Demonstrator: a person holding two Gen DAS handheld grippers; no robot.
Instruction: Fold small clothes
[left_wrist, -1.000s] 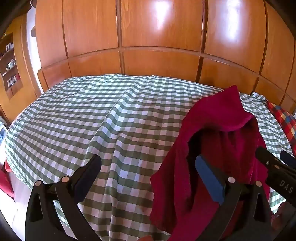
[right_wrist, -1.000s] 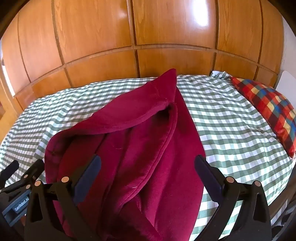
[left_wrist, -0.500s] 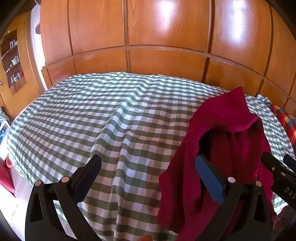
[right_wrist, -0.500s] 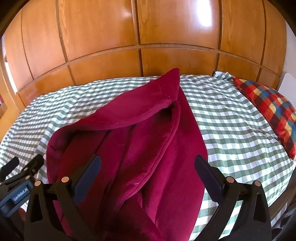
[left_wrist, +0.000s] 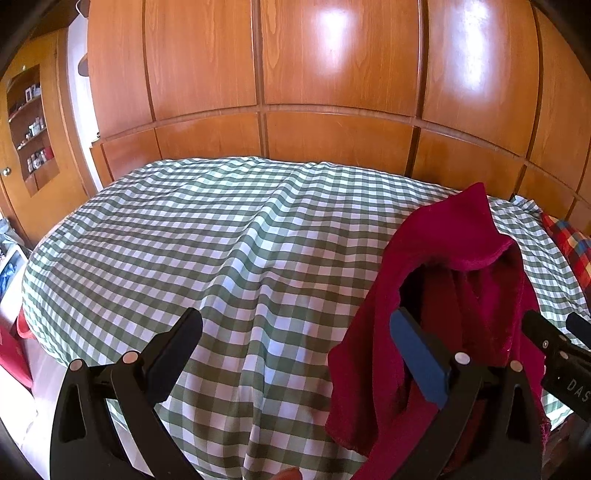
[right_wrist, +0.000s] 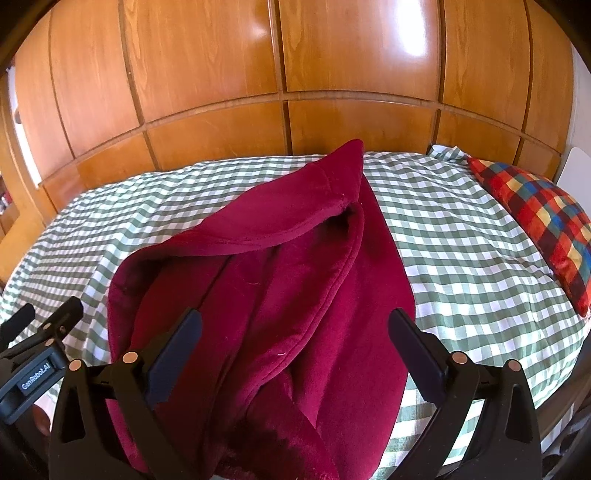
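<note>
Although both grippers hover at the near edge of the bed (left_wrist: 229, 229), only one of them has the crimson garment (right_wrist: 266, 295) squarely ahead of it. That fleecy piece lies heaped on the green-checked cover, its long axis running away from the near edge toward the wooden wall panels (right_wrist: 288, 62), tapering to a raised point at the far end. The right gripper (right_wrist: 293, 347) looks straight along that axis — its fingers stand spread wide to either side of the cloth's near end, pinching nothing. The left gripper (left_wrist: 295, 350) is likewise spread and empty; from its view the garment (left_wrist: 443, 266) sits off to the right, with only the right-hand finger (left_wrist: 417, 354) in front of the fabric and bare checked cover ahead between the fingers. So the right hand is judged the nearer for a first grasp on the near hem, while the left would have to shift rightward to catch the cloth's left edge. A plaid pillow (right_wrist: 543, 218) lies well apart, to the right.
</note>
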